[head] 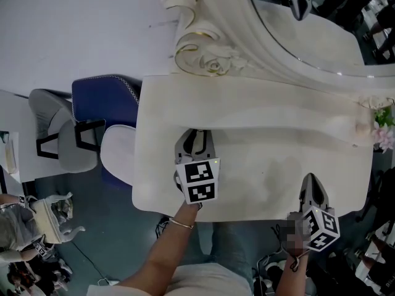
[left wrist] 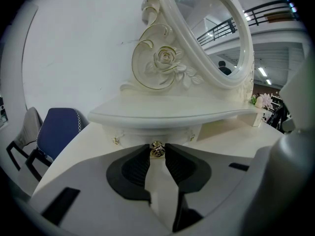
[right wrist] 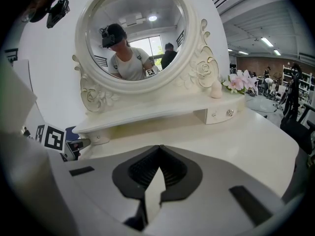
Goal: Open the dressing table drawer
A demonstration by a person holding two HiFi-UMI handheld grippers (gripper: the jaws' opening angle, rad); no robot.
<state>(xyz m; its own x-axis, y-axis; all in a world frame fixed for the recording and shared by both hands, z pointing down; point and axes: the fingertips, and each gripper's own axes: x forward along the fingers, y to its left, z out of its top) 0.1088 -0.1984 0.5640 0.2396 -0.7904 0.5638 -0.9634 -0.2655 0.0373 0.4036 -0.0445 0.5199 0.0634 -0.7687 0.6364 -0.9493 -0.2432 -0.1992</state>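
The white dressing table (head: 271,153) carries a raised shelf with a small drawer (left wrist: 134,136) under its left end. That drawer has a little gold knob (left wrist: 157,151). My left gripper (left wrist: 157,149) reaches under the shelf, and its black fingertips pinch the knob from both sides. In the head view the left gripper (head: 196,135) lies on the table top pointing at the shelf. My right gripper (head: 312,182) rests near the table's front right edge. Its jaws meet at the tips with nothing between them (right wrist: 158,149).
An oval mirror (right wrist: 133,33) in a carved frame stands on the shelf. A second small drawer (right wrist: 220,114) and pink flowers (right wrist: 241,81) are at the shelf's right end. A blue chair (head: 105,100) and a grey chair (head: 55,134) stand left of the table.
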